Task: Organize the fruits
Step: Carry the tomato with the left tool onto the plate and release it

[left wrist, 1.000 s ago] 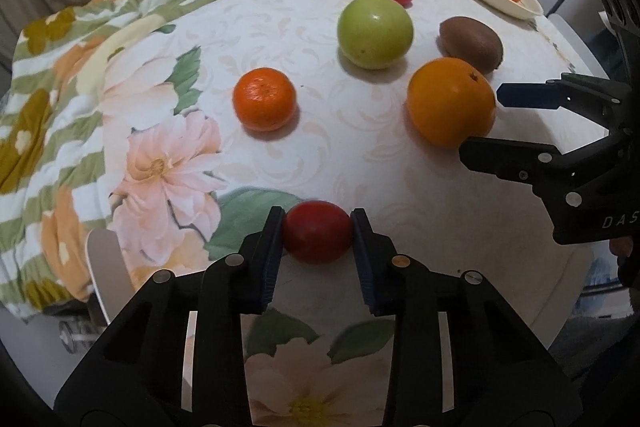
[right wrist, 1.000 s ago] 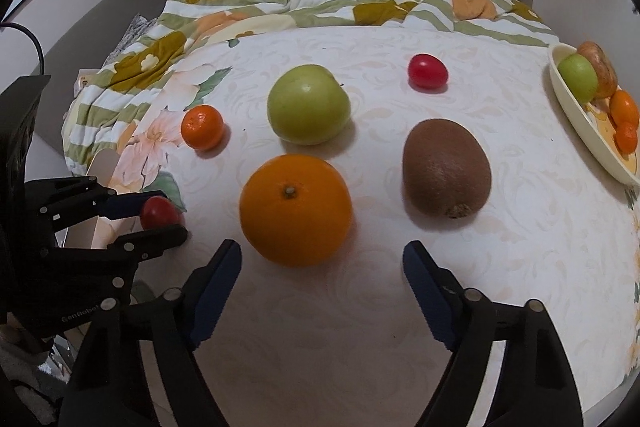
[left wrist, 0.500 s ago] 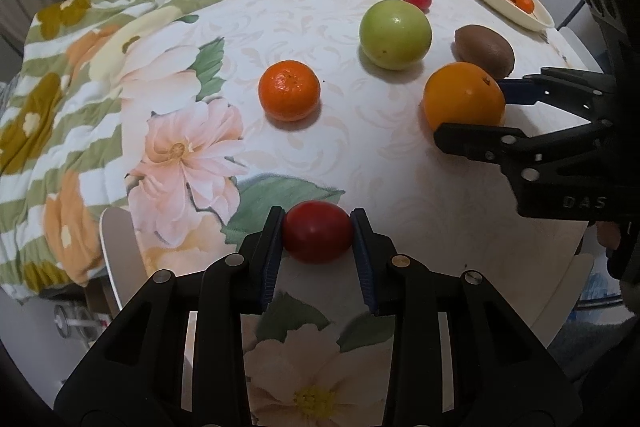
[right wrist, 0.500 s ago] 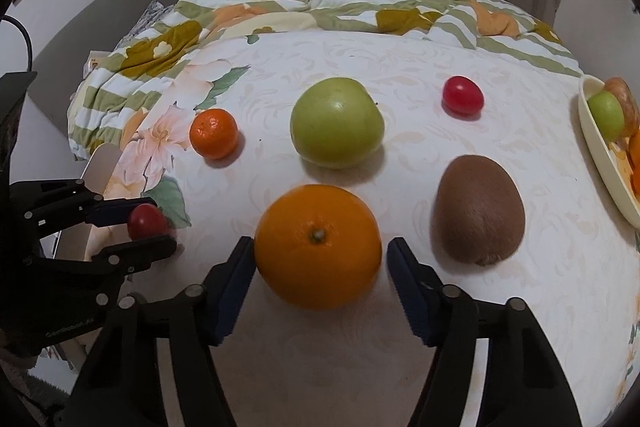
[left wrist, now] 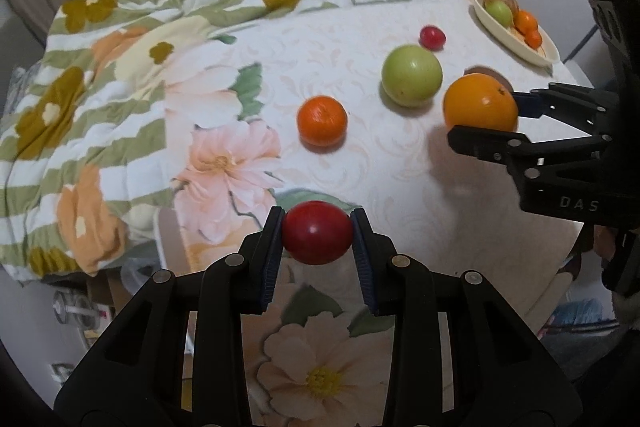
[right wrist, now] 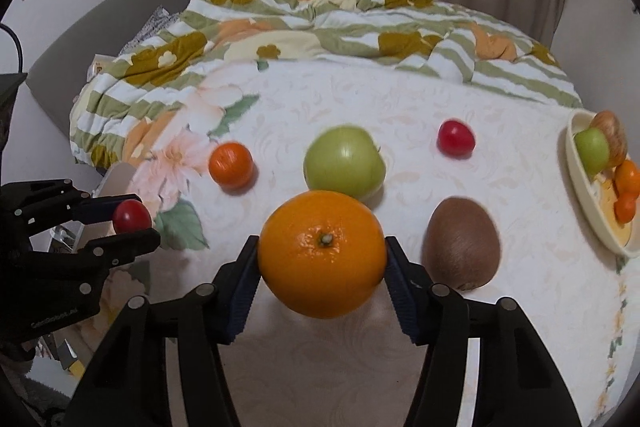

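My left gripper (left wrist: pixel 318 233) is shut on a small red fruit (left wrist: pixel 316 227) and holds it above the table's near left edge. In the right wrist view my right gripper (right wrist: pixel 322 255) has both pads pressed on a large orange (right wrist: pixel 320 247), its jaws still closing, and the orange hangs just off the cloth. On the table lie a green apple (right wrist: pixel 344 163), a small mandarin (right wrist: pixel 231 169), a second small red fruit (right wrist: pixel 456 138) and a kiwi (right wrist: pixel 462 243).
A cream dish (right wrist: pixel 588 203) at the table's far right edge holds a green fruit and several small orange ones. A floral striped blanket (right wrist: pixel 280 39) covers the back and left of the white tablecloth (right wrist: pixel 400 359). The table edge drops away at the near left.
The right jaws have closed from wide apart onto the large orange, which has come up off the cloth. The left gripper has risen a little with the red fruit still in it.
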### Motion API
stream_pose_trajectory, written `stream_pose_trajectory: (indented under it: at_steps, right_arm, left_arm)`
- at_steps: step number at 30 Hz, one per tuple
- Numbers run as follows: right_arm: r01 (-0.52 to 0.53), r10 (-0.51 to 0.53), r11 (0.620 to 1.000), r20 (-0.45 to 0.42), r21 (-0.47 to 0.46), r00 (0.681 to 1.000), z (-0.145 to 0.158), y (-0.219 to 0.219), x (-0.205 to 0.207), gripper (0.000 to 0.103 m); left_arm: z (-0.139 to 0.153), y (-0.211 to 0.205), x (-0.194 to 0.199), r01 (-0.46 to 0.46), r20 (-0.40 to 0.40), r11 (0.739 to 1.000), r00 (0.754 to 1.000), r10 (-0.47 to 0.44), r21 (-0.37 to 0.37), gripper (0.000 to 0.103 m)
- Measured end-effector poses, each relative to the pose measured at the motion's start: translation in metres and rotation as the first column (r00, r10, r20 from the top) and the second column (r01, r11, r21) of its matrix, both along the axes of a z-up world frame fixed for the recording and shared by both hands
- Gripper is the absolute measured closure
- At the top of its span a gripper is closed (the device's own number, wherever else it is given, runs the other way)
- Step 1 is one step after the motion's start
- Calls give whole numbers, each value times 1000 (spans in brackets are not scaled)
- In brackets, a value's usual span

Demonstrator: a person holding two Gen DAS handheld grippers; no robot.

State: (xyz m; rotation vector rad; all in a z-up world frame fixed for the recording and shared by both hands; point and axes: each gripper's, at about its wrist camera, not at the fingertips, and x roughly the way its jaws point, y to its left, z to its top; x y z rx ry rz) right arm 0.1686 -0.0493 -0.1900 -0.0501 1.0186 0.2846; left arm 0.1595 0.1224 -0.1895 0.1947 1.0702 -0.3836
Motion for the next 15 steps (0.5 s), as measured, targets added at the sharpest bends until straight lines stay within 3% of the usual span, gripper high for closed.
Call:
stream_pose_trajectory:
  at_steps: [9, 15]
  right_arm:
    - [14, -15, 1000, 68, 11, 998, 46, -1, -11, 48]
    - [53, -56, 998, 114, 31, 992, 75, -6, -25, 48]
  left_arm:
    - [43, 10, 0, -33, 81, 999, 996, 32, 6, 63]
    - [77, 4, 3, -22, 136, 999, 990, 27, -38, 63]
